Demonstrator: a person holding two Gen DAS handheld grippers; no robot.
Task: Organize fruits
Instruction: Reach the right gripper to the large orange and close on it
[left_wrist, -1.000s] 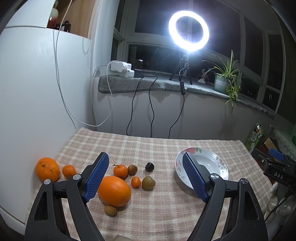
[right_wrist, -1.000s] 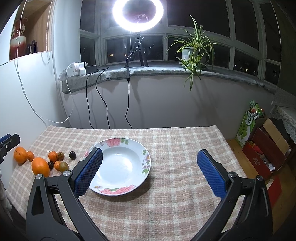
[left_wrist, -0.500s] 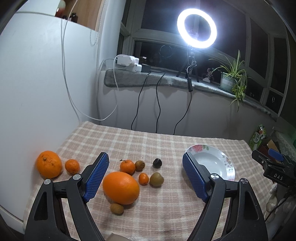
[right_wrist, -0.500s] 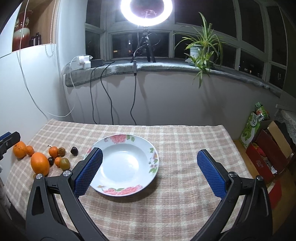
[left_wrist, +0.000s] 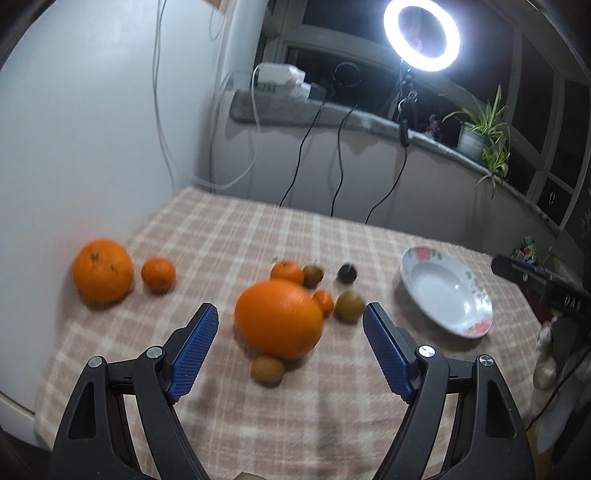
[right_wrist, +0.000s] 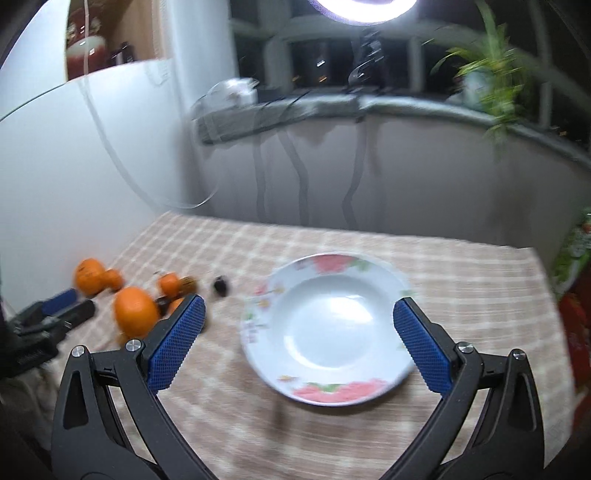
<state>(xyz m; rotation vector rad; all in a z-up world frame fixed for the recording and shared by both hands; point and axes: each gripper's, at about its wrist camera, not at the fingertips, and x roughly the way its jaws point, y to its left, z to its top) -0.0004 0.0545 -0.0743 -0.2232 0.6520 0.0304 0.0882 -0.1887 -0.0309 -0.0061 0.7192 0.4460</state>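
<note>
Though blurred, the large orange (left_wrist: 279, 319) looks smooth, round and bright.

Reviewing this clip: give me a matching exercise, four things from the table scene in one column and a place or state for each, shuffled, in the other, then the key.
Things:
1. large orange
2. floral plate
3. dark round fruit
4. left gripper

Places or states:
A. empty, framed by the right gripper's jaws
B. jaws open, holding nothing
C. lying apart, between the fruit cluster and the plate
D. between the left gripper's jaws, untouched

Pairs: 1-D, 2-A, 3-C, 4-B
</note>
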